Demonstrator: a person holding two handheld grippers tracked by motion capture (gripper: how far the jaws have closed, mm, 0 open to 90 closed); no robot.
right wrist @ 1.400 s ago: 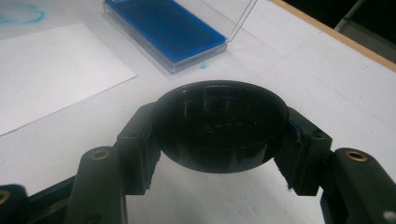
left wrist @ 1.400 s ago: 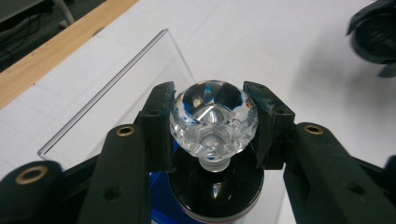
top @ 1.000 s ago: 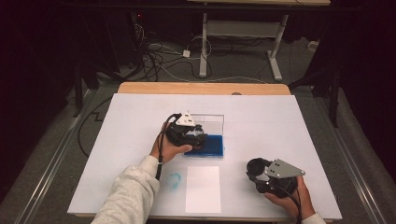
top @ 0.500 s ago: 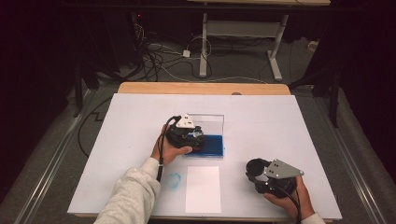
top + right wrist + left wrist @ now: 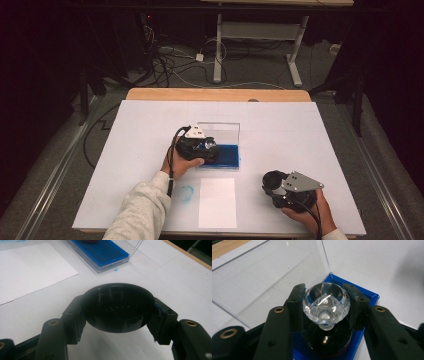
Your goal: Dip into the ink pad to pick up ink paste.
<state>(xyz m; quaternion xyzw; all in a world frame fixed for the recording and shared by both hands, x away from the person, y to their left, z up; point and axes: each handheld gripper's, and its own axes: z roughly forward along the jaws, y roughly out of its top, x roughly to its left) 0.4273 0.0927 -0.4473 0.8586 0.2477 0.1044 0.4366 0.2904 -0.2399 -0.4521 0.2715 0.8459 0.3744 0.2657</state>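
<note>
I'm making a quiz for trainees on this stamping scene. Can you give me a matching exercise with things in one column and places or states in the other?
Things:
1. clear faceted crystal-knob stamp
2. round black plastic cap
3. blank white paper sheet
4. blue ink pad in its clear lidded case

Places or states:
A. held in the right tongs
B. lying flat near the table's front edge
C. gripped by the left tongs
D. under the stamp, lid open

Pairs: 1-C, 2-A, 3-B, 4-D

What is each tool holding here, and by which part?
The left tool clamps the stamp by its faceted clear knob, over the blue ink pad. The right tool grips the round black cap by its rim.
</note>
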